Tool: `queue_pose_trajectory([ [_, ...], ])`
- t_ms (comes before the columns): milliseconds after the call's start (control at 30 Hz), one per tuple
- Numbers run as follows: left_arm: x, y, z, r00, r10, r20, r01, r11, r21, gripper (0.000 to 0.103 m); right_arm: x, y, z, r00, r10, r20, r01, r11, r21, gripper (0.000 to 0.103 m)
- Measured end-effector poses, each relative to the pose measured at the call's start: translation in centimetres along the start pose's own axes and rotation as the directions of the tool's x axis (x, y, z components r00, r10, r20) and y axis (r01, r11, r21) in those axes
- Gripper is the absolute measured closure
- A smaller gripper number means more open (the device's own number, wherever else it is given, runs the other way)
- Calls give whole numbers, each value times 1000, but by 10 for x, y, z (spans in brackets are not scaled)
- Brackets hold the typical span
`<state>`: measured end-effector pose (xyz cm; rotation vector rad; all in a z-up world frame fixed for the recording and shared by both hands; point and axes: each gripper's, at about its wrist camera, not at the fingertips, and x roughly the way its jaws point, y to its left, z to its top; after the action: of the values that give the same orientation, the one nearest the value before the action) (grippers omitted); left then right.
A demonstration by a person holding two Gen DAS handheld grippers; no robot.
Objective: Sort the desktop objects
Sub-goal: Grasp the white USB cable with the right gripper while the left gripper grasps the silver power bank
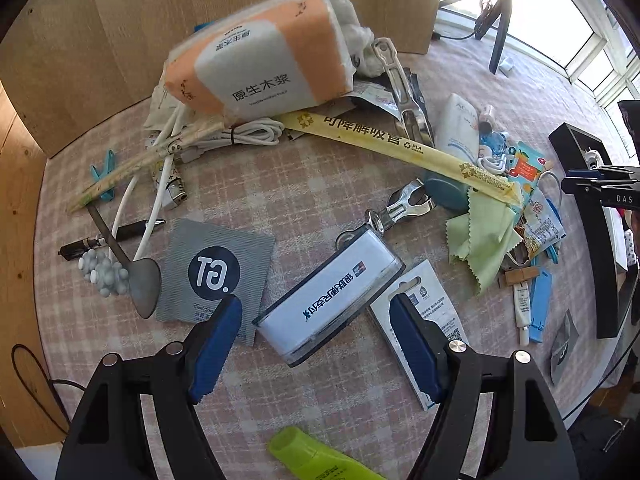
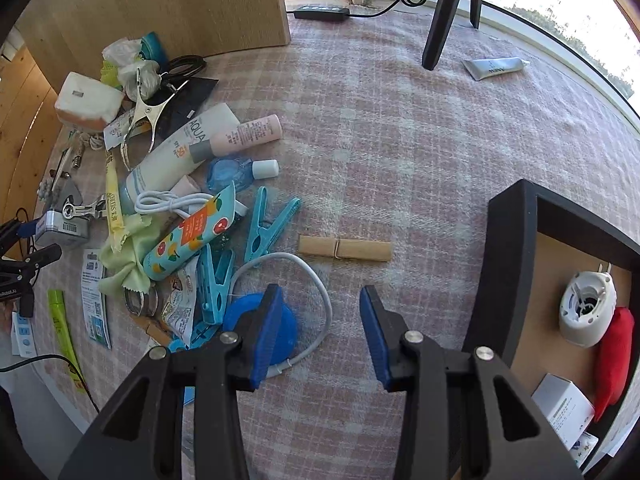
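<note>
My left gripper [image 1: 316, 320] hangs open over a white card box in a clear case [image 1: 328, 300], which lies flat on the checked cloth between the blue fingers [image 1: 218, 320] without touching them. A grey sachet [image 1: 216, 272] and a white card [image 1: 424, 320] lie on either side. My right gripper [image 2: 320, 320] is open too, with nothing between its pads, above bare cloth beside a white cable loop [image 2: 316, 280] and a blue round disc [image 2: 240, 316]. A wooden clothespin [image 2: 344, 249] lies just beyond it.
A heap of tubes, clips, a tissue pack [image 1: 260, 64] and a green cloth [image 1: 480, 236] covers the table's left part. A black tray [image 2: 508, 264] at the right holds a white device [image 2: 584, 308] and a red pouch [image 2: 616, 356]. A wooden panel [image 2: 160, 4] stands behind.
</note>
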<state>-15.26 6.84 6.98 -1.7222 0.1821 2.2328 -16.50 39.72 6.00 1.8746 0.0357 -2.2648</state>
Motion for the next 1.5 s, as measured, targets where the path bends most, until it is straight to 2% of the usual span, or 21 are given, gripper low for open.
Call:
queue_pose_trajectory([
  [133,3,-3,4,1000,-28,4,28,1000,5,31,11,-2,7,1000,4,-18,-4,1000,2,65],
  [200,5,-5,6,999,-34,3,34,999,8,32,18,-1,10,999,11,-32,-11,1000,0,72],
  [300,9,-5,9,999,-40,-3,40,999,0,39,26,1,11,999,16,-48,-16,1000,-7,76],
  [500,9,-3,7,999,-53,4,53,998,-21,43,32,6,9,998,27,-58,-28,1000,-14,91],
  [533,9,-4,6,999,-50,5,50,998,-26,56,32,5,8,998,32,-56,-32,999,-9,91],
  [567,10,-5,6,999,-52,-2,52,998,-30,78,31,5,7,998,33,-53,-34,999,-6,92],
  [800,7,0,0,999,-49,-9,48,994,-100,80,18,6,-5,999,41,-20,-41,999,0,98],
  [1067,-21,-12,-8,999,-43,33,46,993,-108,80,-18,-5,-18,997,50,56,-51,999,18,99],
  [1133,-30,-21,-9,998,-44,45,48,994,-101,80,-32,-19,-18,995,55,77,-58,998,26,99],
  [1333,-52,-56,-4,994,-64,84,69,996,-52,80,-64,-25,-29,990,49,135,-55,998,41,99],
  [1500,-56,-109,11,990,-101,102,100,995,14,80,-90,-48,-44,984,19,175,-32,997,67,99],
])
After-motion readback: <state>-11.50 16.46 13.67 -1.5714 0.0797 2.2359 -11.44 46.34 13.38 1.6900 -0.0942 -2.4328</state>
